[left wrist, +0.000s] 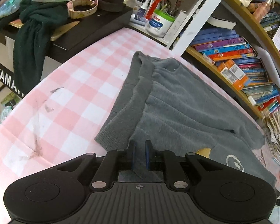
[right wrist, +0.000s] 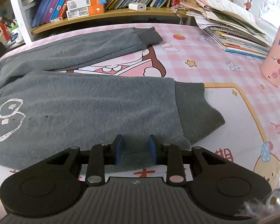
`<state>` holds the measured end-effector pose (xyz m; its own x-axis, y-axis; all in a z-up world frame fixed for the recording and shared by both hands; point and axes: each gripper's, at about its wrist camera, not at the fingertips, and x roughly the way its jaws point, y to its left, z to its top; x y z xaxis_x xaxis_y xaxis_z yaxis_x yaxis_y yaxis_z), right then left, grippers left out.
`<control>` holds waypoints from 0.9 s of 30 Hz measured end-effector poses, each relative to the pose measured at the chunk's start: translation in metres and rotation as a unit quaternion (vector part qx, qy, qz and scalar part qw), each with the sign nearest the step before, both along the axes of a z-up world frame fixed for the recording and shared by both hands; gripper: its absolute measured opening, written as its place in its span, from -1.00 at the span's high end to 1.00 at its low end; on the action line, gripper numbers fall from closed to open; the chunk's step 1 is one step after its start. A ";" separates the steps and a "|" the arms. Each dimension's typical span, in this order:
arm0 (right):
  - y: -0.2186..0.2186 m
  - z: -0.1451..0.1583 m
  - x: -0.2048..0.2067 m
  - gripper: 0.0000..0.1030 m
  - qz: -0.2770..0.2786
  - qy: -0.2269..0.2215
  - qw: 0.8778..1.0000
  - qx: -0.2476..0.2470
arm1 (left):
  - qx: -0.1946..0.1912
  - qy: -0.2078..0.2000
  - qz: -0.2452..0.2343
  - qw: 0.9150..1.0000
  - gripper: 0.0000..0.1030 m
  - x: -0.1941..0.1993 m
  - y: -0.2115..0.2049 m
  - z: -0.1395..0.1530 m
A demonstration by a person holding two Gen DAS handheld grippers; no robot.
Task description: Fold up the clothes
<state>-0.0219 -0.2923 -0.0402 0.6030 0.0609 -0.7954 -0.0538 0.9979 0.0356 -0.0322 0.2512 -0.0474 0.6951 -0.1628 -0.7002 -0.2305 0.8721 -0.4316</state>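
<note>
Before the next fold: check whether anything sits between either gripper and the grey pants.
Nothing visible does. The left gripper is at the grey pants near the waistband; the right gripper is at the near leg, jaws apart. The book pile lies well aside.

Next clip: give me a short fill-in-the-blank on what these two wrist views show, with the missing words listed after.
1. The garment being folded is a pair of ____ sweatpants.
2. The tablecloth under it is checked white and ____.
3. The right gripper has its jaws ____ over the near trouser leg.
4. Behind the table, the wooden shelf is packed with ____.

Missing words: grey; pink; open; books
</note>
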 end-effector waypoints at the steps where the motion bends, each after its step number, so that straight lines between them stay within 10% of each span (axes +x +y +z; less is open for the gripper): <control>1: 0.000 0.000 0.000 0.48 0.001 0.000 1.000 -0.001 | -0.001 -0.001 0.001 1.000 0.76 -0.001 0.000 0.000; 16: 0.010 0.002 -0.004 0.45 -0.012 -0.003 1.000 -0.016 | 0.035 -0.002 -0.005 0.999 0.72 -0.004 -0.012 0.006; 27: 0.027 0.022 -0.022 0.42 0.000 -0.033 0.999 0.018 | 0.075 -0.033 -0.091 0.993 0.13 -0.007 -0.057 0.030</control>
<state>-0.0439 -0.2649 -0.0178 0.6539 0.0885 -0.7514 -0.0576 0.9961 0.0672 -0.0396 0.1944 -0.0170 0.7085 -0.1872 -0.6804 -0.0399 0.9520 -0.3035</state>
